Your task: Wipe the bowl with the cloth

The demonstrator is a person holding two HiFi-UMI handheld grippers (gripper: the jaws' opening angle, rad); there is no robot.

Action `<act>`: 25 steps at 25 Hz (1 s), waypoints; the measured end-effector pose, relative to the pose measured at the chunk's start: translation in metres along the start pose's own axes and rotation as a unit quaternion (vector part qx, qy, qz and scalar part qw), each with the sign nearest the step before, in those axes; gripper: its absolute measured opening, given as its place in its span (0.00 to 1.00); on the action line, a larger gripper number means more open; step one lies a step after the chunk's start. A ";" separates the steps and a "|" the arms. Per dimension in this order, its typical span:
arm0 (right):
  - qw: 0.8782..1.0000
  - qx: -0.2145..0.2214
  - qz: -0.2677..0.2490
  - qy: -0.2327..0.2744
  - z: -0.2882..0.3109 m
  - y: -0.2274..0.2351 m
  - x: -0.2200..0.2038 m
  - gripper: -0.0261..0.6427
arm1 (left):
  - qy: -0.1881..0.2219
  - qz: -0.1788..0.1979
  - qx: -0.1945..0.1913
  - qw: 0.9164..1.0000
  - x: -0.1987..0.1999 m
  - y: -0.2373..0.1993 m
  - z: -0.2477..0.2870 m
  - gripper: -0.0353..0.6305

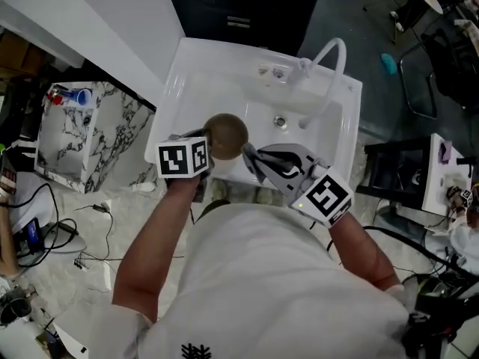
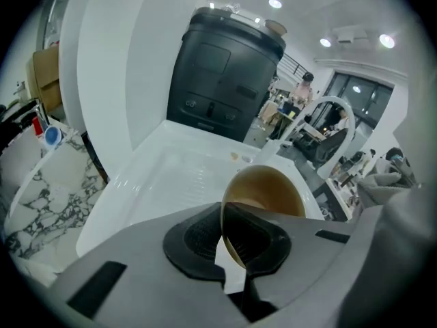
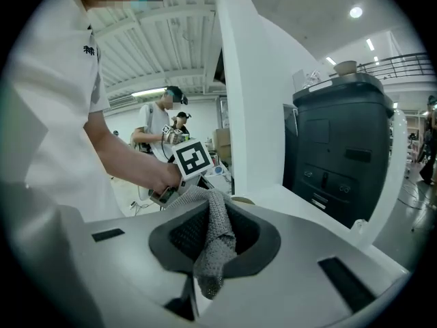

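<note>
head view: left gripper point(image 1: 210, 152) tilted down pinching bowl point(image 1: 227, 134) rim, right gripper point(image 1: 253, 158) clamping cloth point(image 3: 215, 244)

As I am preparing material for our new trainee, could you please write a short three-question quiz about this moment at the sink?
1. True or false: the left hand-held gripper is shut on the rim of the bowl.
2. What does the right hand-held gripper hold? A) a sponge B) the grey cloth C) nothing
3. Fill in: the bowl is held over the white ____.
Key: 1 true; 2 B; 3 sink.
</note>
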State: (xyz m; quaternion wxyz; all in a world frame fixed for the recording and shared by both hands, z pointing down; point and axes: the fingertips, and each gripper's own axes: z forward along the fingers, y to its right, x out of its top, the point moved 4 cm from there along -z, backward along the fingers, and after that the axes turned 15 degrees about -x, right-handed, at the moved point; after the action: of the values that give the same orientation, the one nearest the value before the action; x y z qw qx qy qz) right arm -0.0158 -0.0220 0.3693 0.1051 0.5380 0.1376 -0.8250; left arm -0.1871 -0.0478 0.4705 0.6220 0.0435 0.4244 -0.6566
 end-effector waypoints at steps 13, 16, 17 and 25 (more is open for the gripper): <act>0.994 0.049 -0.068 -0.077 0.033 -0.013 -0.029 0.09 | -0.039 0.088 0.034 0.995 -0.018 0.060 -0.007 0.08; 0.989 0.051 -0.098 -0.097 0.037 -0.014 -0.035 0.09 | -0.057 0.113 0.043 0.991 -0.022 0.068 -0.005 0.08; 0.987 0.051 -0.111 -0.101 0.038 -0.015 -0.036 0.09 | -0.064 0.123 0.046 0.989 -0.025 0.070 -0.003 0.08; 0.976 0.045 -0.182 -0.113 0.048 -0.016 -0.034 0.09 | -0.101 0.175 0.050 0.978 -0.033 0.084 0.007 0.08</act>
State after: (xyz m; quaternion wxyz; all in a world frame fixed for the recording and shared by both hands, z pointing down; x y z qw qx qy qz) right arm -0.0484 -0.0226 0.4208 -0.0564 0.4117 0.1836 -0.8909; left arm -0.1044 -0.0155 0.4518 0.7639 0.0814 0.3118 -0.5591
